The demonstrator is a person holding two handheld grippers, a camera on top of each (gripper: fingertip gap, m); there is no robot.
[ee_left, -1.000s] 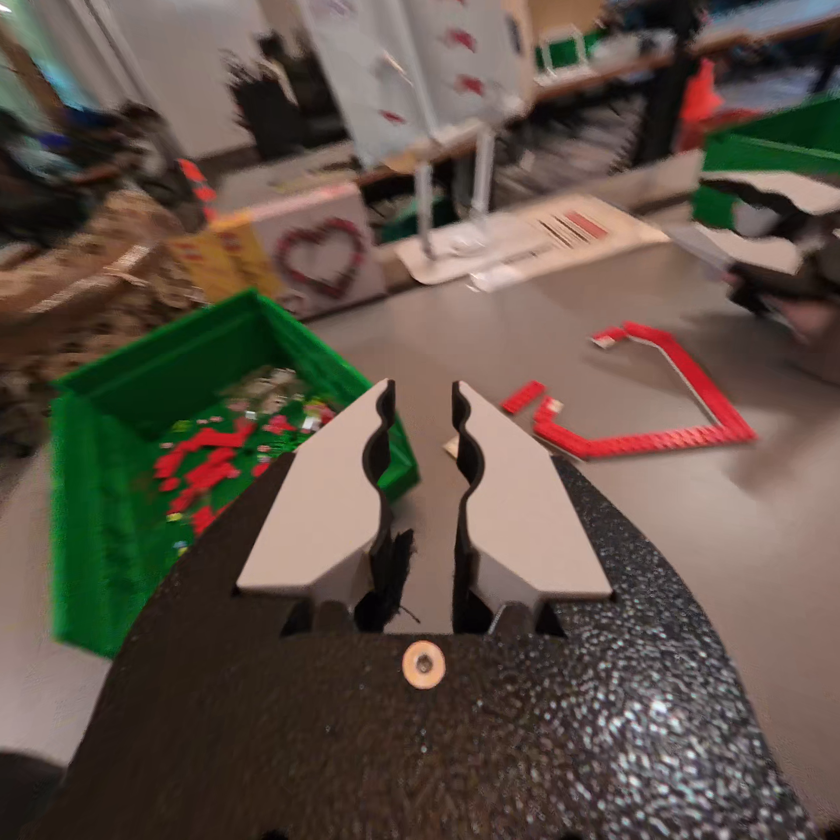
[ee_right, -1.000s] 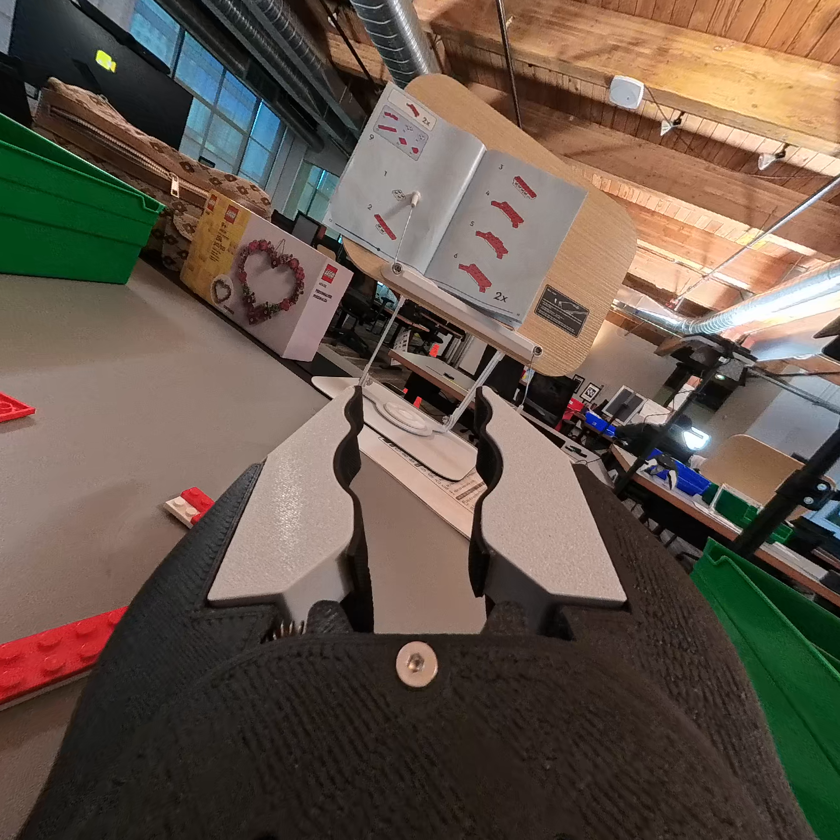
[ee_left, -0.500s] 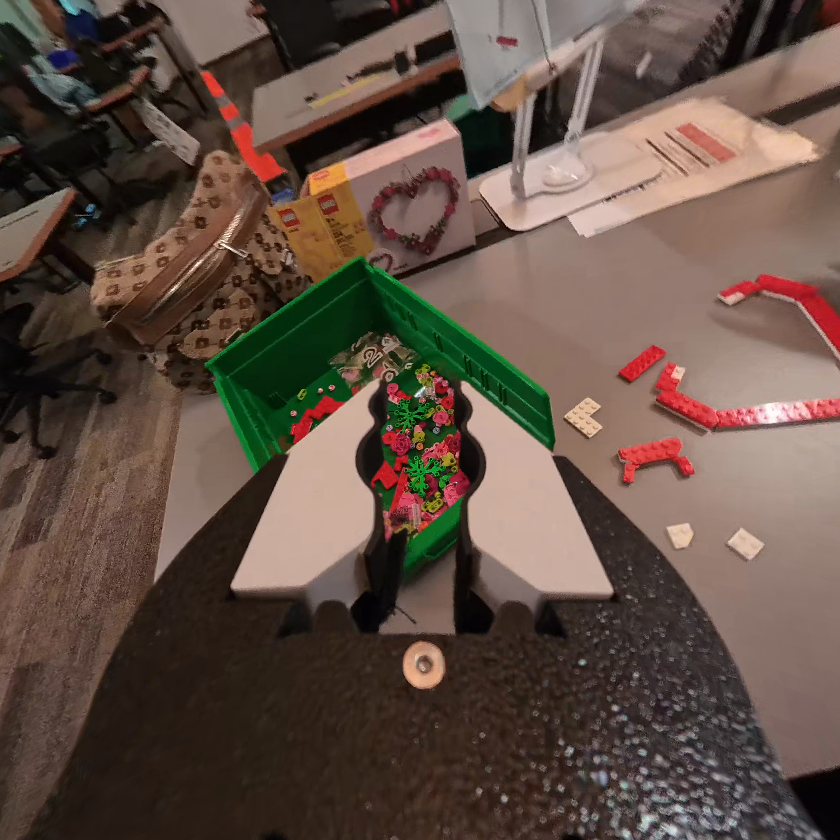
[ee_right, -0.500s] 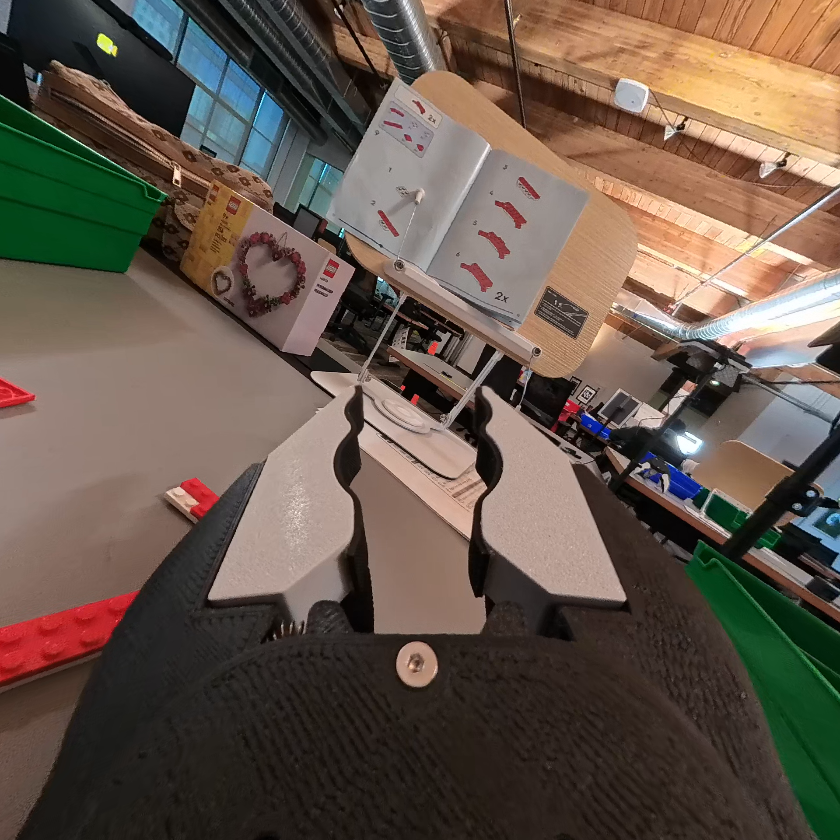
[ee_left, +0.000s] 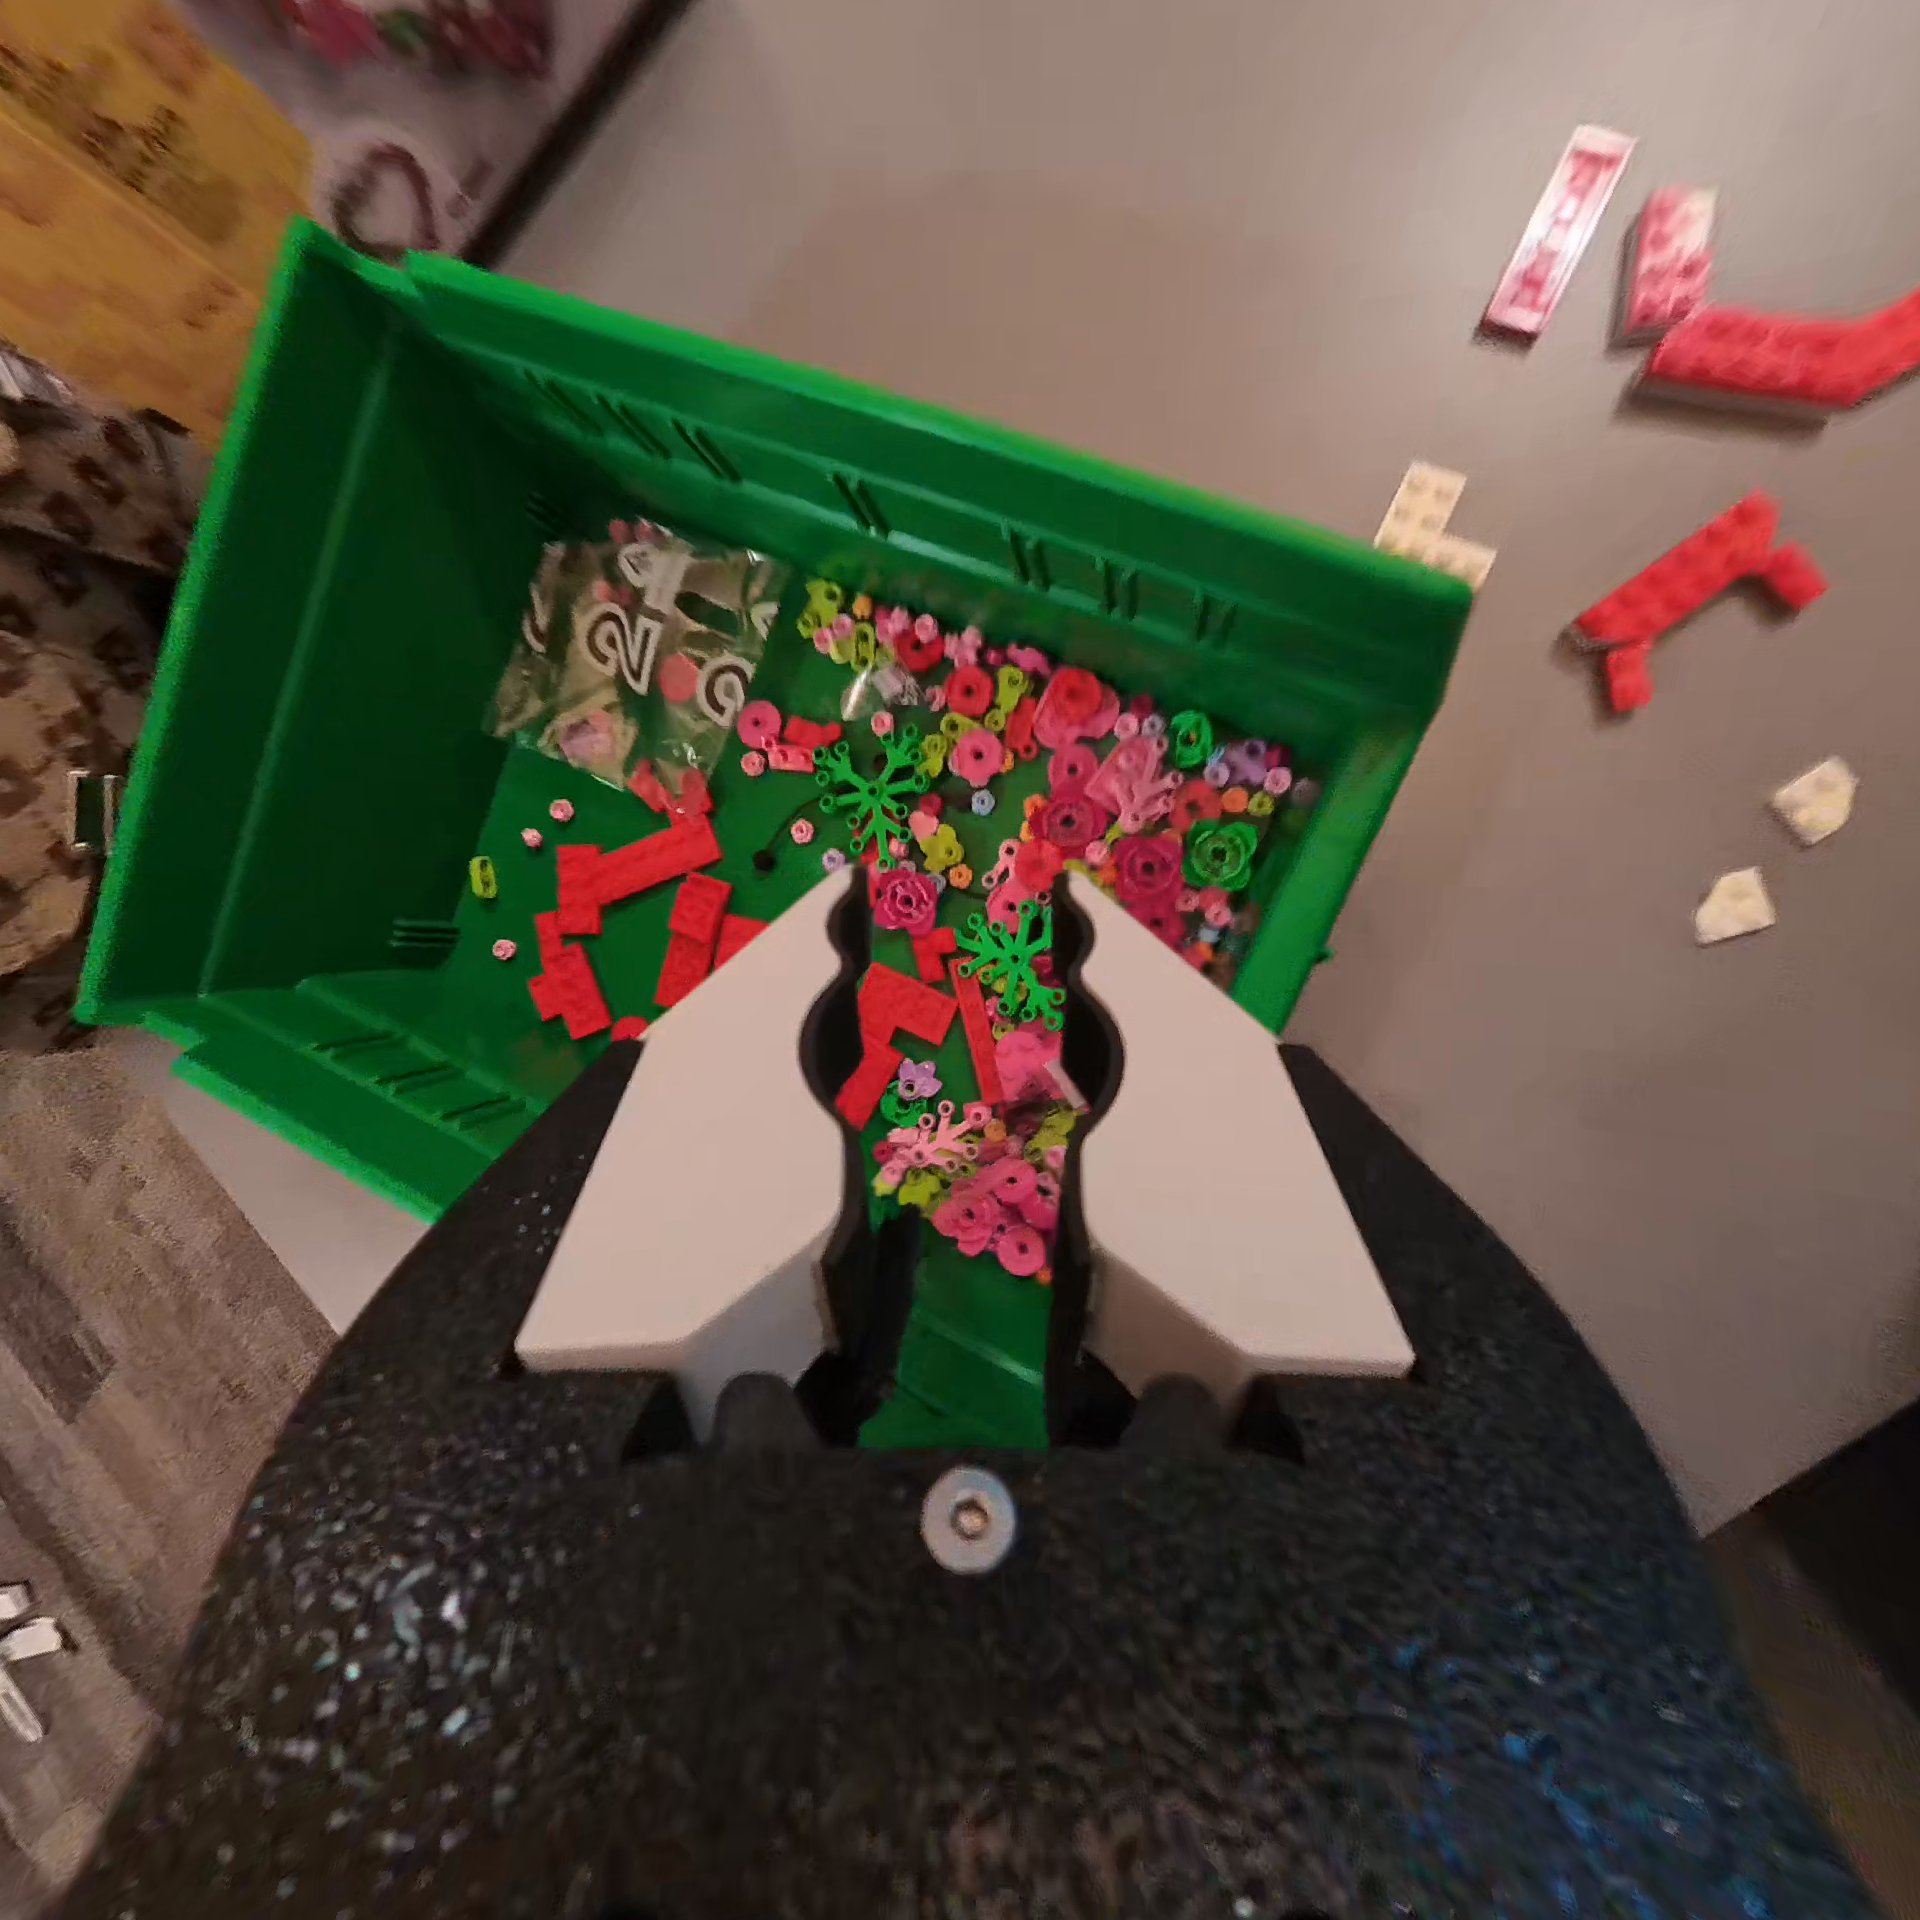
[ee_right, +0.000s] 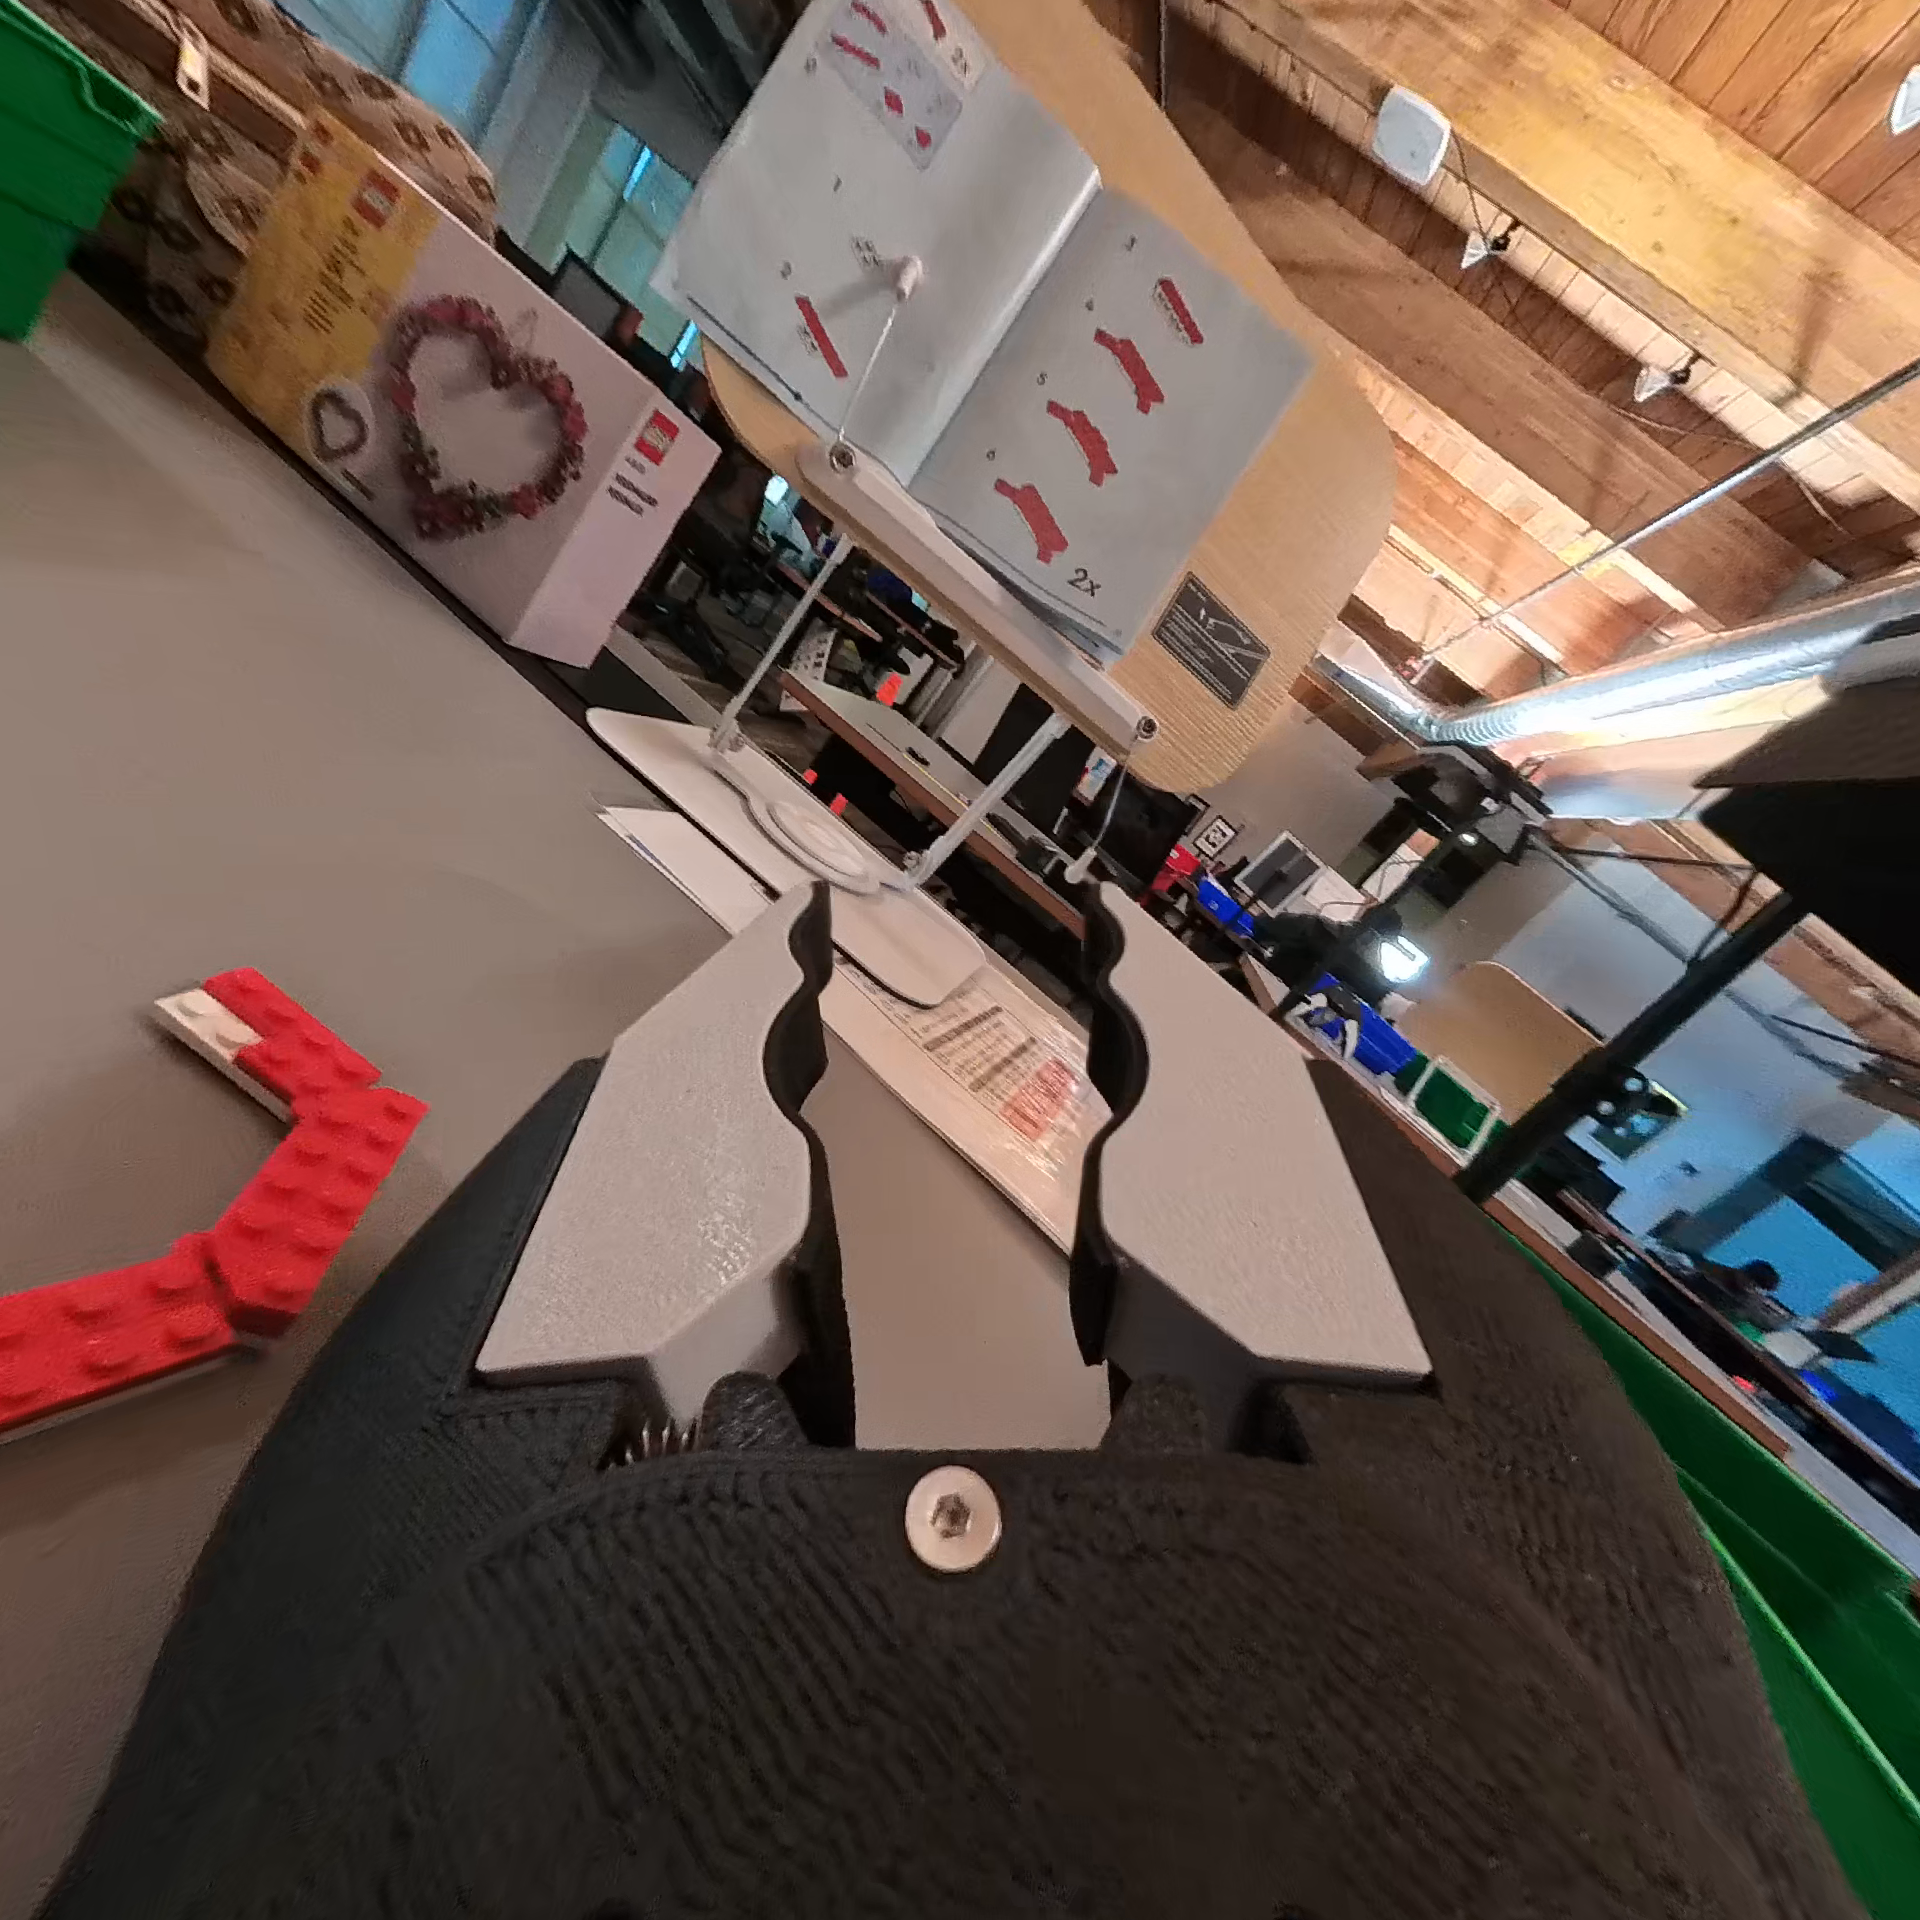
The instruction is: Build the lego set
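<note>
My left gripper [ee_left: 961, 883] is open and empty, hovering above a green bin [ee_left: 343, 644]. The bin holds several red plates [ee_left: 623, 873], pink and green flower pieces [ee_left: 1091, 821] and a clear bag [ee_left: 634, 655]. Between the fingers I see a red plate [ee_left: 899, 1013] and a green leaf piece [ee_left: 1013, 961]. My right gripper [ee_right: 951, 904] is open and empty, low over the grey table [ee_right: 260, 748]. A red plate chain [ee_right: 260, 1195] with a white end piece lies to its left. The open instruction booklet [ee_right: 987, 312] stands on a holder ahead.
On the table right of the bin lie a red bracket piece [ee_left: 1694, 592], red plates [ee_left: 1787, 348] and small white pieces [ee_left: 1813, 795]. The set's box [ee_right: 457, 416] stands at the table's far edge. Another green bin [ee_right: 1787, 1538] is at my right gripper's right. Spacing between my two grippers at the tips: around 45 cm. From the right gripper's tips to the red plate chain [ee_right: 260, 1195] is close to 10 cm.
My left gripper has swung left and tipped down, from facing the red chain on the table to looking into the green bin from above. My right gripper has shifted and rolled slightly; the red chain shows closer.
</note>
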